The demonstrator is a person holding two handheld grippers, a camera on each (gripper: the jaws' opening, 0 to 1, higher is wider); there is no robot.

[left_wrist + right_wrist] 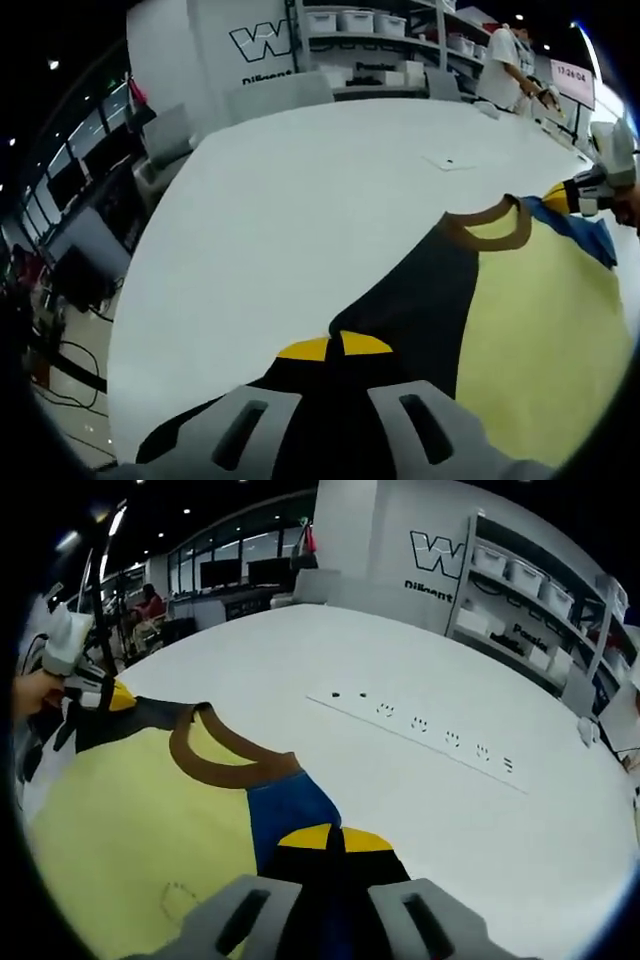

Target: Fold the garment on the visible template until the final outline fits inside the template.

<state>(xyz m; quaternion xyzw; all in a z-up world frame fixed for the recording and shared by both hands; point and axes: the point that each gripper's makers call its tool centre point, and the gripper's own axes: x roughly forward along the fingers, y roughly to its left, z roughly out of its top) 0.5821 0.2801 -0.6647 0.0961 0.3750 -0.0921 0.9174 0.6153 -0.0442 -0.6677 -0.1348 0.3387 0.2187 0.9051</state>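
Folding is barely begun — the garment (150, 820) lies spread on the white table (400, 810), pinched at opposite shoulders by the left gripper (334, 347) and right gripper (335, 838); no template outline can be made out.

I read a big outlined "W" on the far white wall (215, 45) in my left gripper view, with "Diligent" partly legible beneath it. The same "W" and "Diligent" stand on the wall (400, 540) in my right gripper view. A far-right pink sign (573, 80) shows "17:26:04". Shelf lettering is too blurred to read.
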